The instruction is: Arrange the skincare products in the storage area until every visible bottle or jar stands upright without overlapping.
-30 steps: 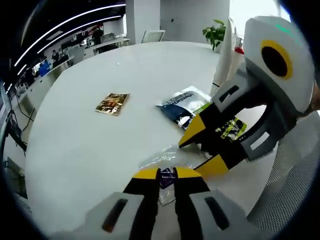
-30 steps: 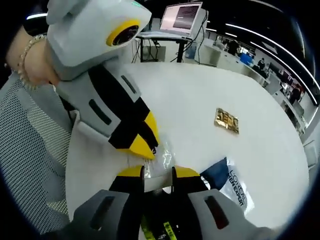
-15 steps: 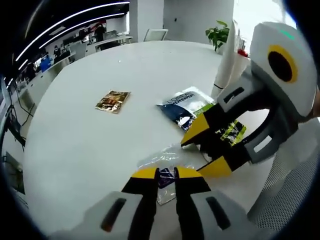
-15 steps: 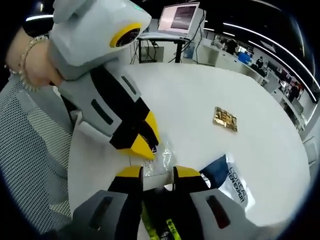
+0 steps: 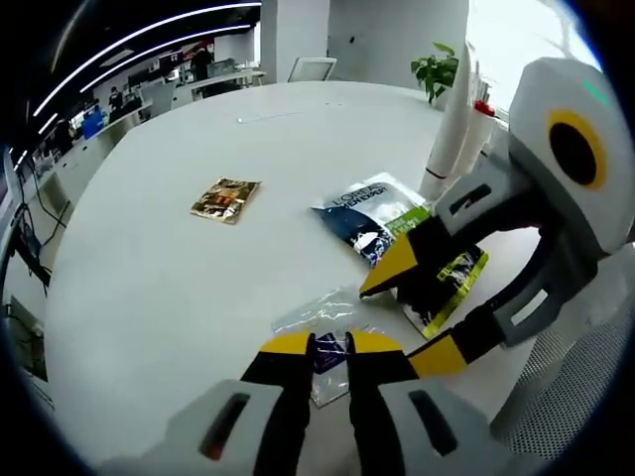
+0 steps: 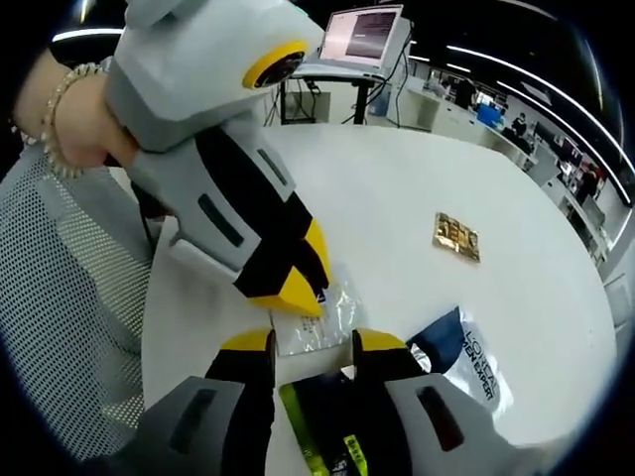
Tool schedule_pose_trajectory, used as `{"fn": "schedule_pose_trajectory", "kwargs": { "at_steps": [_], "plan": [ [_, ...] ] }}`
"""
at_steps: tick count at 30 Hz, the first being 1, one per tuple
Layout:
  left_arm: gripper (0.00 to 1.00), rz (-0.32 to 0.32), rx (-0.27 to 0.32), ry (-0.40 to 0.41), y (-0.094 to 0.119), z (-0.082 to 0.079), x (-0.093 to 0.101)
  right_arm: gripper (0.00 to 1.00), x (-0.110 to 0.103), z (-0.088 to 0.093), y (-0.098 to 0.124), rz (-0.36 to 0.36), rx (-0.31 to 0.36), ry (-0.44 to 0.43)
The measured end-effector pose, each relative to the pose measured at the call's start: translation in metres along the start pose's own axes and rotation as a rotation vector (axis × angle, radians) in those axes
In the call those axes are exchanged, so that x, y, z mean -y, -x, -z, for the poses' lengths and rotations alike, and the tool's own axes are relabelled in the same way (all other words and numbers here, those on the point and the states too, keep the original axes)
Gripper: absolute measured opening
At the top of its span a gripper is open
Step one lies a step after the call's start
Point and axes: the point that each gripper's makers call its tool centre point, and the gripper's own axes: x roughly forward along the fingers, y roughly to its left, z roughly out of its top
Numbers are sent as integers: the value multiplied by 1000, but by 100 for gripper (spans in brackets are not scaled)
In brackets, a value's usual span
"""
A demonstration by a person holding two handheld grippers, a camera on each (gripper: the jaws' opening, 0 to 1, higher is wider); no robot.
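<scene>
Round white surface [image 5: 179, 297] carrying flat sachets, taken here as the landmark. Near its edge by the person lies a clear crinkled plastic sachet with a purple label [image 5: 332, 349]; the left tongs [image 5: 328, 344] stand nearly closed over its near end, though whether they pinch the film cannot be told. Just beside it, the right tongs [image 6: 313, 341] are parted around a black-and-lime foil sachet [image 5: 446, 281], not visibly clamped. A dark blue and white printed pouch [image 5: 365, 206] lies further in, and a small gold-brown packet [image 5: 224, 200] nearer the surface's middle. Judged light, limp and slippery, the sachets will not stand alone; grip at a sealed edge.
</scene>
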Motion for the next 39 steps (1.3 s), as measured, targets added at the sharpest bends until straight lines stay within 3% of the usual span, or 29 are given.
{"fn": "schedule_pose_trajectory", "kwargs": {
  "at_steps": [25, 34, 39],
  "plan": [
    [23, 15, 8, 8, 10, -4, 8, 37, 7, 0, 29, 63, 35, -41],
    [32, 16, 26, -5, 21, -2, 11, 45, 4, 2, 44, 97, 56, -75],
    [45, 21, 41, -7, 26, -2, 13, 50, 2, 0, 59, 121, 78, -107]
  ]
}}
